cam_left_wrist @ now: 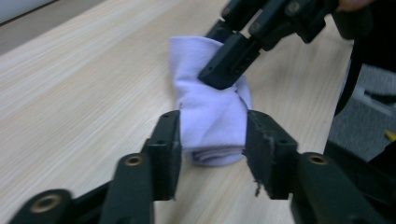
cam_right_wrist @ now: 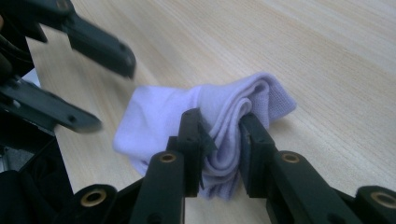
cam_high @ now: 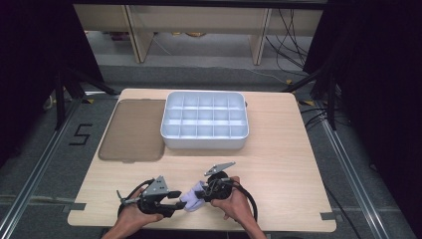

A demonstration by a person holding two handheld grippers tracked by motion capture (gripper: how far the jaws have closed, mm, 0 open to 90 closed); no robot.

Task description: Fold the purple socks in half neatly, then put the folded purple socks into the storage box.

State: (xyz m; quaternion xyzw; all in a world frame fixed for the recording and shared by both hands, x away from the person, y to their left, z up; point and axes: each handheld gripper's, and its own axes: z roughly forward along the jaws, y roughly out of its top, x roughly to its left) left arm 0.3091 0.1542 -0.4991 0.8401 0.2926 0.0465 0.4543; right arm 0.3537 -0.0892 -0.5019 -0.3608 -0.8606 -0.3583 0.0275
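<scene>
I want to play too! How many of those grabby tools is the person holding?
2. The left tongs sit in the left hand at the near table edge, beside the lilac cloth. The right tongs, in the right hand, pinch that cloth.

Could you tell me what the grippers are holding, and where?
The right gripper pinches the folded lilac cloth at its bunched end; the left gripper straddles its other end, open.

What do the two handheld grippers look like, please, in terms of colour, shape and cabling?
Both the left gripper and the right gripper are black, each with two flat, blocky jaws joined by brass-coloured rivets. Each carries a grey three-cornered plate on top, and a black cable loops from each body. No sleeves show on the forearms.
</scene>
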